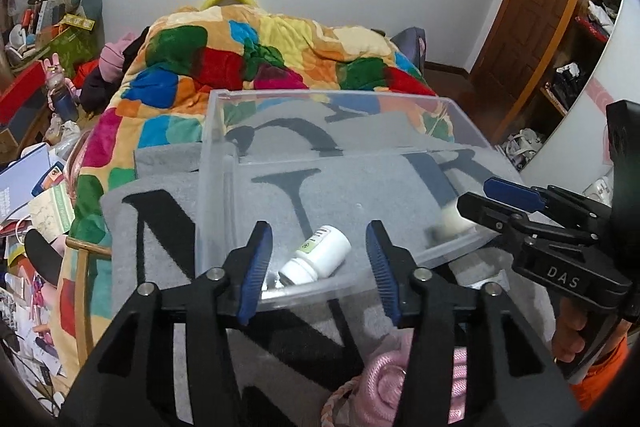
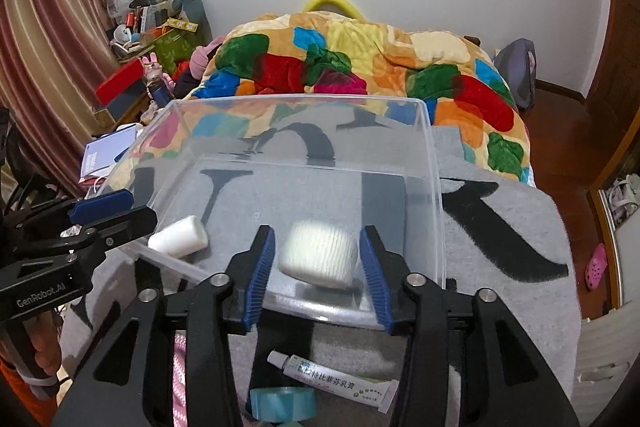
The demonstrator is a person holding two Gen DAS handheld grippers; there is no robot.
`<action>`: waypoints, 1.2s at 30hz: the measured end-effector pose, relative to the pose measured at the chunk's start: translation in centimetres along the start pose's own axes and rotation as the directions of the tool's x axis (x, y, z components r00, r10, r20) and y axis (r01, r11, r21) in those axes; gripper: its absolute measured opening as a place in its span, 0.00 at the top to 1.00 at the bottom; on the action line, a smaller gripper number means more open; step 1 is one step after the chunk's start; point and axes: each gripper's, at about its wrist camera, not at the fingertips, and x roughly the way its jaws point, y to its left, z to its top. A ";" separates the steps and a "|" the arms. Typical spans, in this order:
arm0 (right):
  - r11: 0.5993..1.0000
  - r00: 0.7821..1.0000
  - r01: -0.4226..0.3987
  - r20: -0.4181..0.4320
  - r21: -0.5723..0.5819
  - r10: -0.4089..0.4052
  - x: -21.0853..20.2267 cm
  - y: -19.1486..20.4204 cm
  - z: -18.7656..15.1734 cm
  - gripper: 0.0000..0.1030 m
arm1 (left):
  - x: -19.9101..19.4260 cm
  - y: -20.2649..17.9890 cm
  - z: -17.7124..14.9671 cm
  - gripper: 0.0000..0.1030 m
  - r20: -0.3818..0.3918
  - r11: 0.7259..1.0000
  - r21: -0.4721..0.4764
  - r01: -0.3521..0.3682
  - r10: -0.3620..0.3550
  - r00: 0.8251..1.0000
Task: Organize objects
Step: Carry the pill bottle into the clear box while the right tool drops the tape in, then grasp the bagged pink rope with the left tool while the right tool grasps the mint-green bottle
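Observation:
A clear plastic bin (image 1: 218,131) (image 2: 434,163) stands on a grey blanket with black letters. A white pill bottle (image 1: 318,255) (image 2: 179,237) lies on its side inside the bin. A white gauze roll (image 2: 318,253) (image 1: 450,223), blurred, is in the bin between my right gripper's open blue fingers. My left gripper (image 1: 320,269) is open and empty just before the bin's near wall, in line with the bottle. My right gripper (image 2: 316,275) is open at the near wall; it shows from the side in the left wrist view (image 1: 496,199).
A white ointment tube (image 2: 332,379), a light blue tape roll (image 2: 282,403) and a pink braided cord (image 1: 384,383) lie on the blanket near me. A patchwork quilt (image 1: 256,63) covers the bed behind the bin. Clutter lies left, a wooden door (image 1: 532,23) right.

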 end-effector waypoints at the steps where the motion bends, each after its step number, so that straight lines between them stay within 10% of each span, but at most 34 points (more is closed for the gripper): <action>1: 1.000 1.000 0.001 0.008 -0.006 -0.001 -0.3 0.1 -0.1 0.54 | -0.5 0.0 -0.1 0.50 0.008 1.000 0.001 0.000 0.000 1.000; 14: 0.996 0.995 0.012 0.096 -0.086 -0.004 -6.3 0.4 -4.7 0.38 | -4.4 -0.7 -4.5 0.17 0.030 1.000 -0.022 0.009 -0.008 1.000; 26: 0.992 0.999 0.011 -0.050 -0.126 -0.017 -4.2 1.2 -12.8 0.38 | -3.9 -5.1 -9.4 0.09 -0.013 0.996 0.088 -0.025 0.026 1.000; 36: 0.965 0.996 -0.092 -0.034 -0.244 0.086 -4.7 6.9 -14.9 0.37 | -4.0 -3.6 -10.0 0.04 -0.033 0.998 -0.029 -0.064 0.063 0.997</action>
